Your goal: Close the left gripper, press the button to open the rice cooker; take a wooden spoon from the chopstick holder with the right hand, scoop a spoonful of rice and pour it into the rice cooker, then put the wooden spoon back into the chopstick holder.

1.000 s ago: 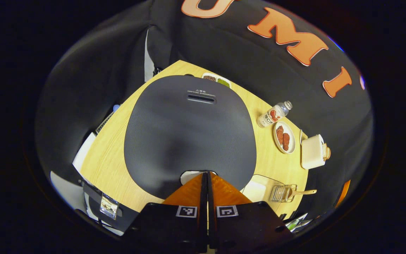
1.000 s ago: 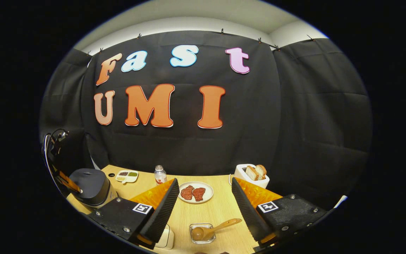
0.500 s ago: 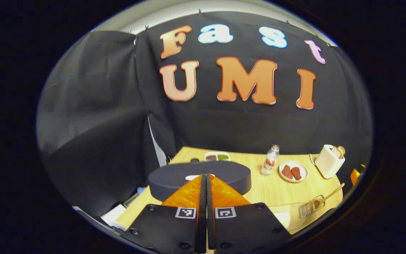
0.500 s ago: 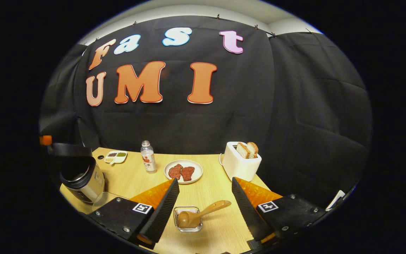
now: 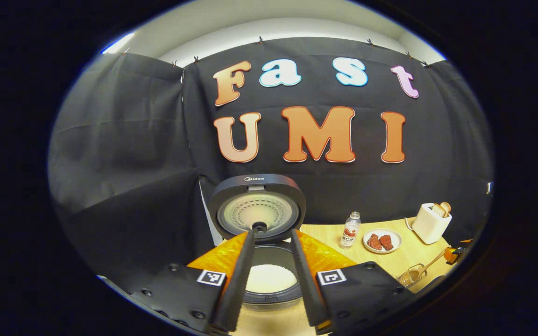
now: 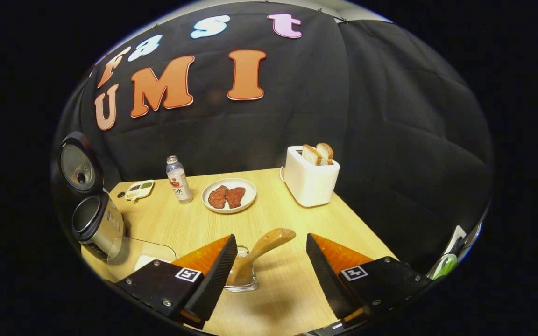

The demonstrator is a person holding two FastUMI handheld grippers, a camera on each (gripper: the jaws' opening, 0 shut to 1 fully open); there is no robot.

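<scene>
The table (image 6: 297, 219) spreads pale and wooden under both my tools. On it, in my left gripper view, the rice cooker (image 5: 269, 280) stands straight ahead with its lid (image 5: 257, 210) swung up and white rice in the pot (image 5: 269, 277). My left gripper (image 5: 269, 242) hangs just in front of the pot, its jaws narrowly parted and empty, framing the cooker's mouth.

In my right gripper view the same cooker (image 6: 96, 224) sits far to the left, lid (image 6: 76, 163) raised. A white toaster (image 6: 309, 179) with two slices of bread stands at the back right. Left of it lie a plate of meat (image 6: 228, 195), a small bottle (image 6: 179, 179) and a little divided dish (image 6: 139, 189). A clear container (image 6: 133, 254) rests near the cooker.

My right gripper (image 6: 271, 242) is spread wide, gripping nothing — the wooden spoon (image 6: 259, 249) leans in the glass chopstick holder (image 6: 243, 280) between my fingers, handle tilted up to the right, closer to the left finger (image 6: 217, 270). I cannot tell whether that finger touches the holder.
</scene>
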